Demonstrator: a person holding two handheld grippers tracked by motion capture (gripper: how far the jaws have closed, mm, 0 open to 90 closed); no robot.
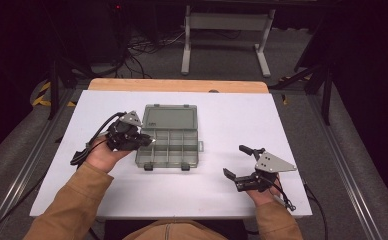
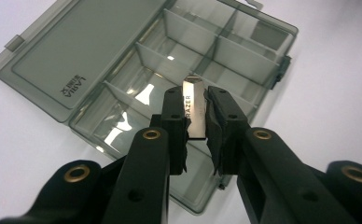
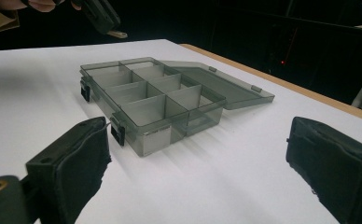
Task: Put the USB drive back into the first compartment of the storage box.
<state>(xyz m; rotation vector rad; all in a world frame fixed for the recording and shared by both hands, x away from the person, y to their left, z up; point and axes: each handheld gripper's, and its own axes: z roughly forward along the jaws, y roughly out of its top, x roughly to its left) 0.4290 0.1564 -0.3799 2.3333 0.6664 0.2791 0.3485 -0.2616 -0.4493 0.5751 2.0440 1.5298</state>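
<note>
Spreading across most of the high view, the white table [image 1: 232, 195] carries a smoky grey compartment box [image 1: 168, 148] at centre-left, its lid [image 1: 170, 118] folded flat toward the top of the frame and its dividers bare. Hovering at the box's left edge, the left gripper [image 1: 149, 141] is clamped on a small silver metal piece [image 2: 195, 108] with printed lettering, held upright over the middle compartments with nothing between it and the tray. Resting at lower right, well apart from the box, the right gripper [image 1: 234, 161] has its jaws spread wide with nothing between them.
</note>
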